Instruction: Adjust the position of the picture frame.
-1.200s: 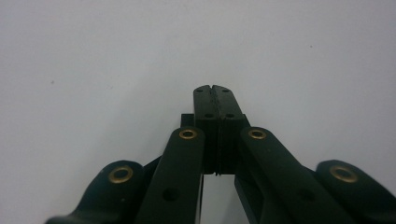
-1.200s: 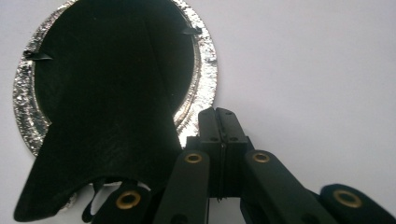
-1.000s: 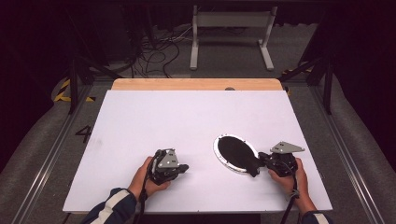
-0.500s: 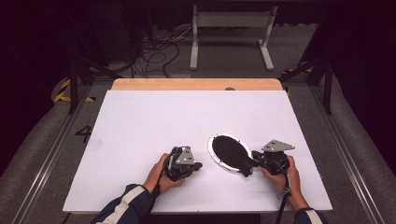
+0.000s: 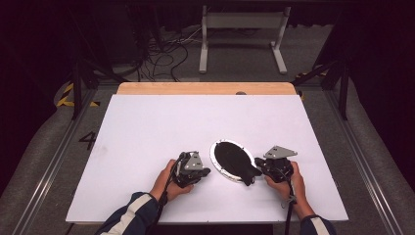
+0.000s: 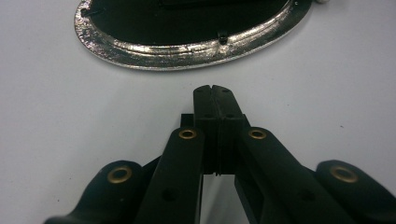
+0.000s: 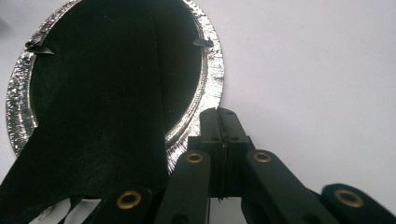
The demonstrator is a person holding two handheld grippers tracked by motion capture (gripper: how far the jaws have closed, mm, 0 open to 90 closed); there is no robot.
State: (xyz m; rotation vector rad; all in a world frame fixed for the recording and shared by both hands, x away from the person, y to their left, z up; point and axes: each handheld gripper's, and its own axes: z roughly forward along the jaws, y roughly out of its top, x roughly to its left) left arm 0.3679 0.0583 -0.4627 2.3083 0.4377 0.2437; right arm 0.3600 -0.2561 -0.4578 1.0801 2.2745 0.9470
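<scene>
The dish (image 5: 233, 160), an oval one with a silver rim and a black cloth (image 5: 240, 164) draped in it, lies on the desk (image 5: 195, 122) between the two hands. With both tools closed, a nudge could slide the dish or drag the cloth out. The left hand-held gripper (image 6: 215, 89) is closed and empty, just short of the rim. The right hand-held gripper (image 7: 218, 112) is closed too, at the rim beside the cloth.

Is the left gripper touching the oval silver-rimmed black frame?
No, in the left gripper view the shut left gripper lies short of the silver rim, bare white table between.
</scene>
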